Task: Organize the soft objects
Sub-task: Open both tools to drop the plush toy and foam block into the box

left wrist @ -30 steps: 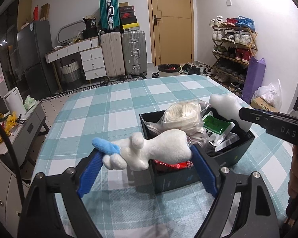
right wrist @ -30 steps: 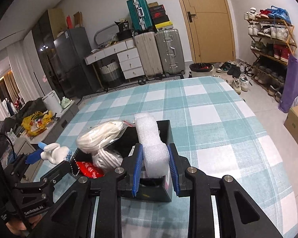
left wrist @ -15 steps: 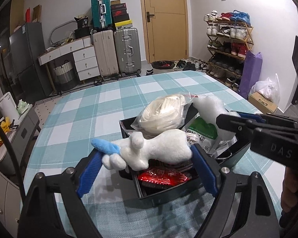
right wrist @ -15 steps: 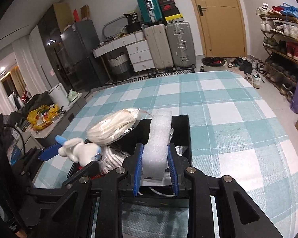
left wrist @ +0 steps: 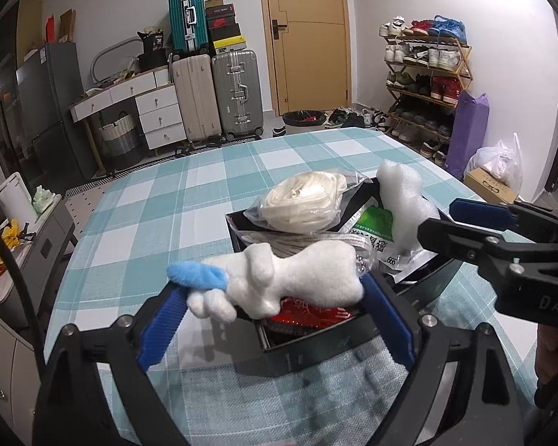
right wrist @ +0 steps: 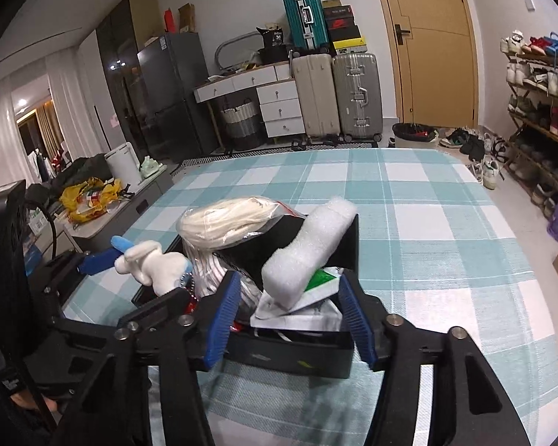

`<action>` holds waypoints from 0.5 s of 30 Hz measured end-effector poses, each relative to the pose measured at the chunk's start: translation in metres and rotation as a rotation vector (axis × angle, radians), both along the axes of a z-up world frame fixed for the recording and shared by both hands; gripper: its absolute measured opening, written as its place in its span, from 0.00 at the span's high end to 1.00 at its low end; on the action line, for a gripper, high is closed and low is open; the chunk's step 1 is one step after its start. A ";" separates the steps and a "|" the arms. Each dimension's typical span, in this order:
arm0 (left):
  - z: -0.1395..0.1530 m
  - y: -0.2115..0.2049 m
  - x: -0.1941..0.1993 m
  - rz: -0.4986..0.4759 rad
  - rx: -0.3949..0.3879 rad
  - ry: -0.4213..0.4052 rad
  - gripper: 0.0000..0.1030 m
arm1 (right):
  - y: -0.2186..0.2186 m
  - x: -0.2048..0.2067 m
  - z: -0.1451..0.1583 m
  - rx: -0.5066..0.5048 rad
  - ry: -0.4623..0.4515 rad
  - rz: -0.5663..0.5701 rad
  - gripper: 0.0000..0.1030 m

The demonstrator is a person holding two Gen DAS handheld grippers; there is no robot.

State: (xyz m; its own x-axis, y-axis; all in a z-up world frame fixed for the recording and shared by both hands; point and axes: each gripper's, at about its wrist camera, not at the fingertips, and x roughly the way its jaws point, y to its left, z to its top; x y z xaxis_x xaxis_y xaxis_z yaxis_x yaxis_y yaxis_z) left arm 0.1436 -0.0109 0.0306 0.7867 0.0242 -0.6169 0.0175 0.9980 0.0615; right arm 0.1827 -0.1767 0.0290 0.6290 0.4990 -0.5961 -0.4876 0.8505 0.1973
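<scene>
Above a table (left wrist: 223,171) draped in a teal-and-white checked cloth, the left gripper (left wrist: 275,319) holds a white plush toy with a blue tuft (left wrist: 279,278) lengthwise between its blue-padded jaws, which close on the toy's two ends, just over the near corner of an open black rectangular box (left wrist: 316,349). The right gripper (right wrist: 290,316) stands with its jaws spread wide and gripping nothing; a white foam block (right wrist: 308,256) lies tilted inside the box between them, its upper end leaning on the far wall. Packed in the box (right wrist: 297,353) are a clear plastic bag of coiled cream cord (left wrist: 305,202), a green-and-white sachet (left wrist: 372,230) and a shiny red packet (left wrist: 308,314), all beneath or beside the toy.
</scene>
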 end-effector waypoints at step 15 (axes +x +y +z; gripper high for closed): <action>0.010 0.016 -0.027 0.027 -0.086 -0.069 0.00 | -0.022 -0.021 0.006 0.049 -0.060 0.009 0.03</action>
